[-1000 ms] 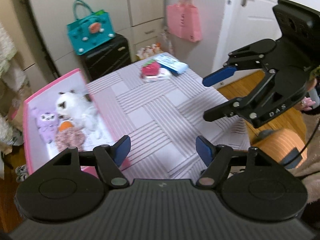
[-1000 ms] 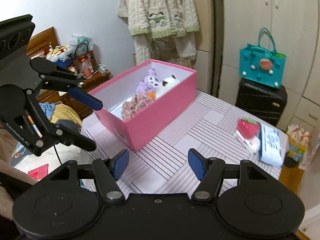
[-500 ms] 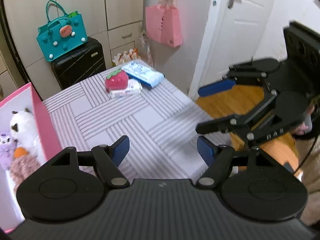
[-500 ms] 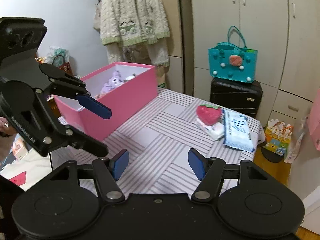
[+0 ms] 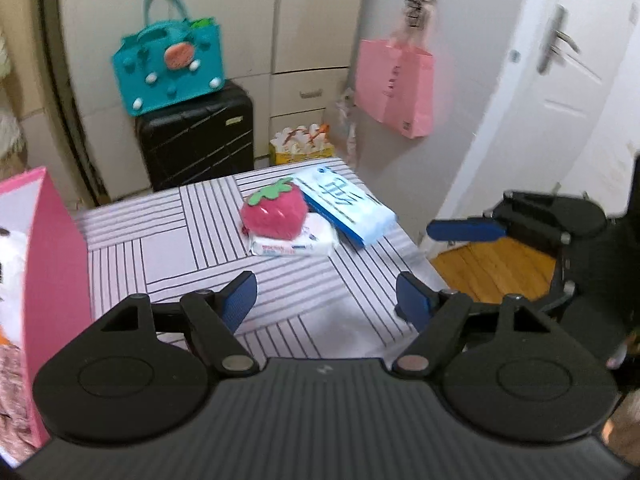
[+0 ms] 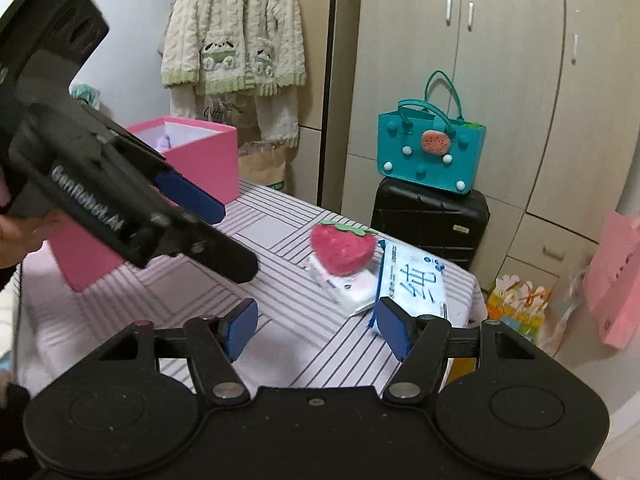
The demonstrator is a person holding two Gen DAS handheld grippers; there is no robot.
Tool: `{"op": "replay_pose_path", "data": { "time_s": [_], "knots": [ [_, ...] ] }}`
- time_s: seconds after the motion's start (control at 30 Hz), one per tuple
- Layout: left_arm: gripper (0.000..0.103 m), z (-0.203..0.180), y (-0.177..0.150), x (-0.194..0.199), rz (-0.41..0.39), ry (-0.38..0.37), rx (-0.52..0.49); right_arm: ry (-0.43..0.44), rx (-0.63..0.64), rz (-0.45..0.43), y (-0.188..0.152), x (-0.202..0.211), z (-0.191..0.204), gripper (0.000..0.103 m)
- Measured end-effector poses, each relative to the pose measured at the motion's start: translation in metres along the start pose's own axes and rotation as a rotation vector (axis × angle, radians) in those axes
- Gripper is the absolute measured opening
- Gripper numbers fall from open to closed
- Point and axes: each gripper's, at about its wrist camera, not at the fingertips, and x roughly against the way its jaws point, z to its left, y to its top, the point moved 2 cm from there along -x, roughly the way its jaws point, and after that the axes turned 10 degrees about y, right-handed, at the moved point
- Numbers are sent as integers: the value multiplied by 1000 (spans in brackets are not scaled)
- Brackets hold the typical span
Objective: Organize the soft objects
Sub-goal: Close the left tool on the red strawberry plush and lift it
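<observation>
A red strawberry plush lies on a white wipes pack, beside a blue tissue pack, at the far corner of the striped table. The pink box at the left holds plush toys. My left gripper hovers short of the strawberry, its jaws opening with nothing between them. My right gripper stands open and empty just before the tissue pack.
A teal bag sits on a black suitcase behind the table. A pink paper bag hangs by the white door. The table's right edge drops to a wooden floor. A knitted cardigan hangs behind the box.
Both grippers have sunk and come closer to the strawberry and the packs. The pink box has slid to the left edge of the left wrist view.
</observation>
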Motion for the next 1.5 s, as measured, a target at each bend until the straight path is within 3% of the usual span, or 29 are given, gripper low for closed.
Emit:
{"op": "replay_pose_path", "data": {
  "time_s": [0.23, 0.3, 0.5, 0.77, 0.87, 0.9, 0.93, 1.03, 1.13, 1.5],
  "knots": [
    [77, 7, 16, -51, 47, 33, 149, 40, 51, 28, 5, -37, -28, 71],
    [78, 9, 22, -64, 33, 85, 174, 52, 80, 42, 5, -48, -33, 71],
    [78, 10, 32, -95, 24, 178, 151, 91, 145, 83, 8, -69, -46, 70],
    [78, 14, 41, -127, 15, 203, 167, 130, 198, 82, 12, -82, -54, 70],
    [73, 15, 44, -136, 26, 205, 174, 166, 225, 108, 14, -89, -52, 70],
    [65, 16, 44, -139, 35, 195, 184, 179, 230, 124, 15, -92, -52, 70],
    [52, 18, 44, -141, 43, 184, 197, 184, 237, 130, 17, -94, -53, 70],
    [46, 26, 42, -147, 66, 140, 232, 211, 272, 157, 23, -97, -53, 68],
    [45, 31, 38, -148, 85, 104, 261, 226, 279, 182, 29, -103, -56, 66],
    [45, 55, 19, -107, 12, 153, 363, 262, 274, 270, 32, -130, -59, 63]
  ]
}}
